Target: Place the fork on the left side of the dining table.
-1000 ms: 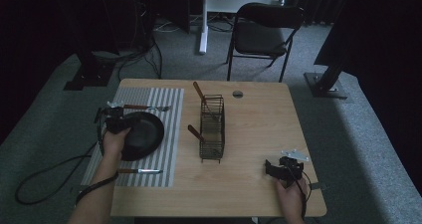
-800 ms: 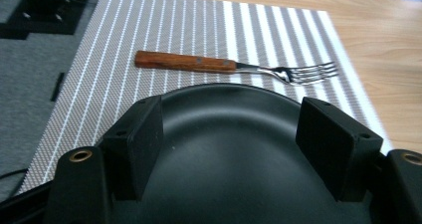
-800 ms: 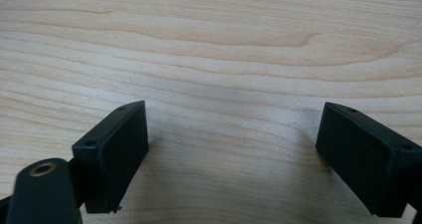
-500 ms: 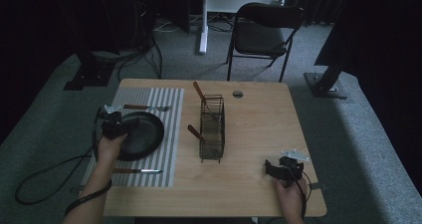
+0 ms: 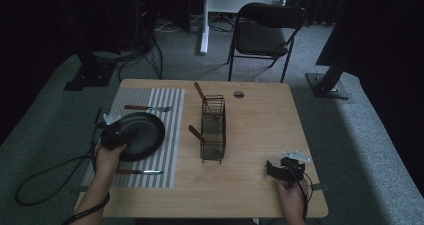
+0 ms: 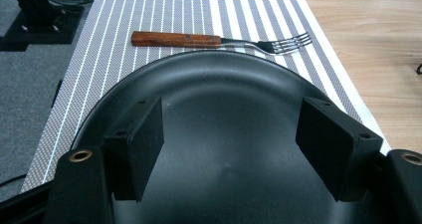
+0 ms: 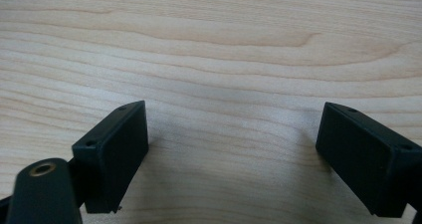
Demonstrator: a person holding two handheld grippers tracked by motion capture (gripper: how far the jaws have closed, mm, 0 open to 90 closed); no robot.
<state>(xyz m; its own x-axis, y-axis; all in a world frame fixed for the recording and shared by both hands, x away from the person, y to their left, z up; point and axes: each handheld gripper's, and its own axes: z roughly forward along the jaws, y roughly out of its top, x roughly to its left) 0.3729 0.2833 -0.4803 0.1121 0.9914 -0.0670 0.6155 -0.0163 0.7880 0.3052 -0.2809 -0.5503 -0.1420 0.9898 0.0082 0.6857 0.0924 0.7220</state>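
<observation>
A: How far along did the place setting look?

B: Well begun, I'd judge. The plate (image 5: 141, 134) lay on the mat (image 5: 170, 135), fork (image 5: 147, 107) beyond it, knife (image 5: 139, 171) on its near side. Two pieces stood in the rack (image 5: 213, 130), likely left to set out.

A: And the tools?

B: The left tool (image 6: 231, 147) hung over the plate, wide, gripping nothing. The right tool (image 7: 239, 154) rested wide and empty over bare counter (image 7: 224, 45).
</observation>
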